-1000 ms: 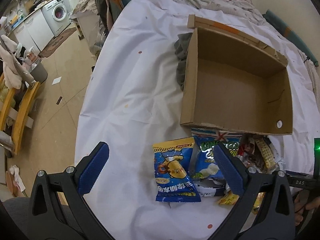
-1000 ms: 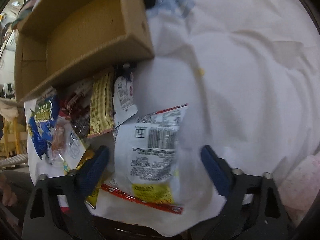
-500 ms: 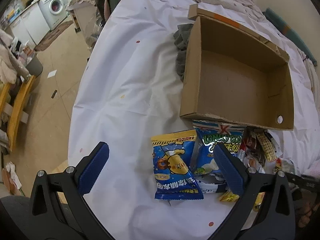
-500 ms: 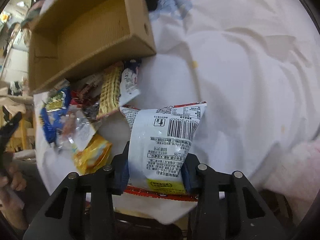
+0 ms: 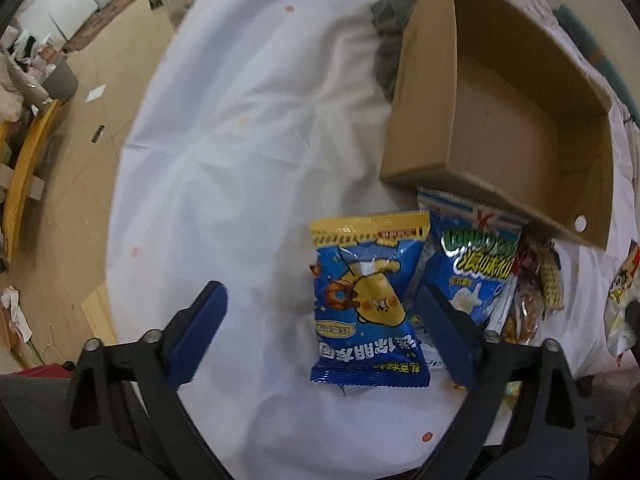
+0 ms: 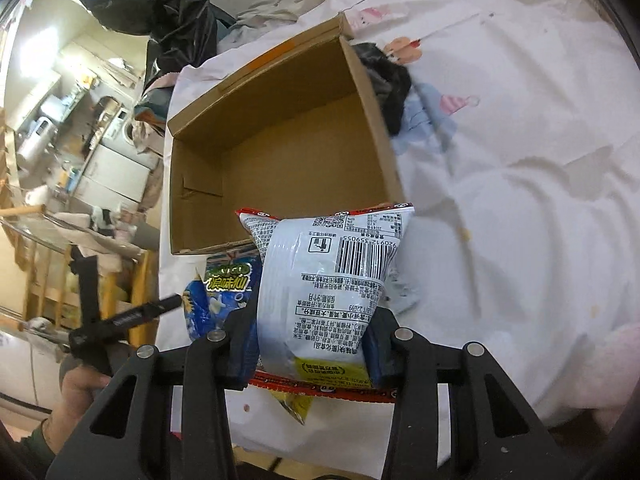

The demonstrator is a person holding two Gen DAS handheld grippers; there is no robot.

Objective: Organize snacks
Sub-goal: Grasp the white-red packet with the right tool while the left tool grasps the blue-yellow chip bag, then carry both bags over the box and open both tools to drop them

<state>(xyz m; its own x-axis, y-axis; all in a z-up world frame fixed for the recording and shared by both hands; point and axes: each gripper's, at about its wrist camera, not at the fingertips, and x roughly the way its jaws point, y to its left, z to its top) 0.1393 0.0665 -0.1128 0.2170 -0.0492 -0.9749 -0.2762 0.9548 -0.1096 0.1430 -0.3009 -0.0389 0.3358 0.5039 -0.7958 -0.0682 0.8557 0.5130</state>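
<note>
My right gripper (image 6: 310, 344) is shut on a white snack bag with a barcode (image 6: 328, 276) and holds it raised in front of the open cardboard box (image 6: 280, 148). My left gripper (image 5: 320, 332) is open and hovers just above a blue and yellow snack bag (image 5: 368, 300) on the white sheet. A blue and green chip bag (image 5: 476, 272) lies to its right, against the near wall of the box (image 5: 500, 128). Several small wrapped snacks (image 5: 536, 292) lie further right. The box is empty inside.
A dark cloth (image 5: 390, 48) lies against the box's left wall. The white sheet (image 5: 248, 140) covers the surface; its edge drops to the floor on the left. The left gripper's handle and the person's hand (image 6: 80, 384) show in the right wrist view.
My right gripper closed on the white snack bag and lifted it off the pile toward the box. My left gripper moved lower and closer to the blue and yellow bag.
</note>
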